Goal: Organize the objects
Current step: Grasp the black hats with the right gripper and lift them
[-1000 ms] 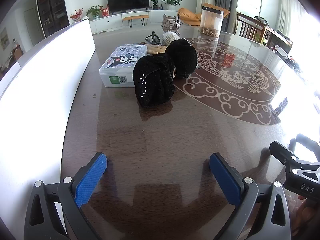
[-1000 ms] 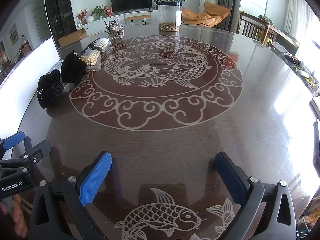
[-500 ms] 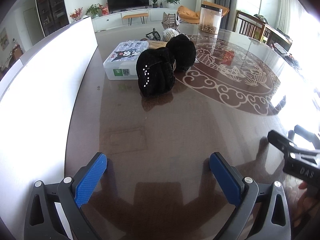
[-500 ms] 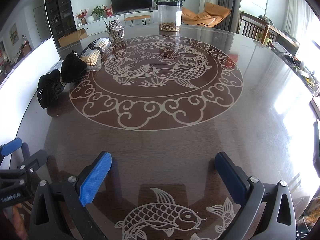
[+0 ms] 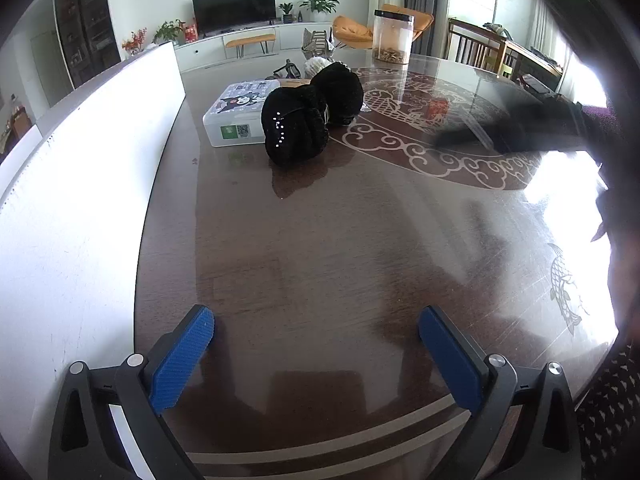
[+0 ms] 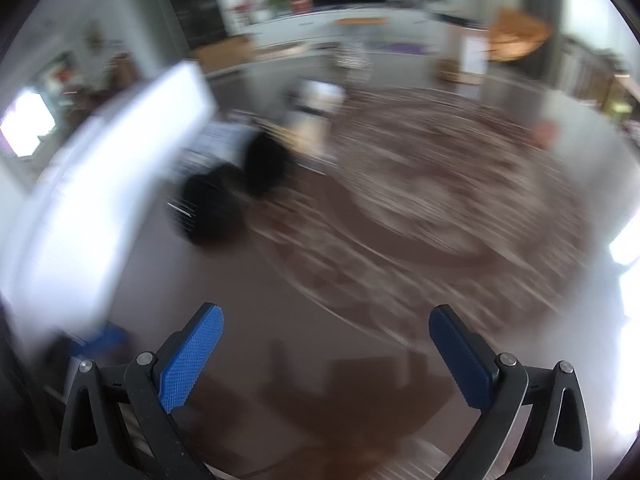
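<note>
Two black fuzzy bundles sit on the round brown table, the near one (image 5: 295,126) with small studs, the far one (image 5: 340,92) behind it. A white lidded box (image 5: 238,114) with a cartoon sticker lies just left of them. My left gripper (image 5: 316,352) is open and empty, low over the table's near edge, well short of the bundles. My right gripper (image 6: 326,356) is open and empty; its view is motion-blurred, with the black bundles (image 6: 236,188) ahead to the left.
A white board (image 5: 80,168) stands along the table's left side. A clear jar (image 5: 392,36), a white bundle and a small metal holder (image 5: 316,42) stand at the table's far side. A dark blurred shape (image 5: 520,124) crosses the left view's right side.
The left gripper has pulled back toward the table's near edge. The right gripper has swung quickly left and forward, so its view is blurred and the bundles look closer.
</note>
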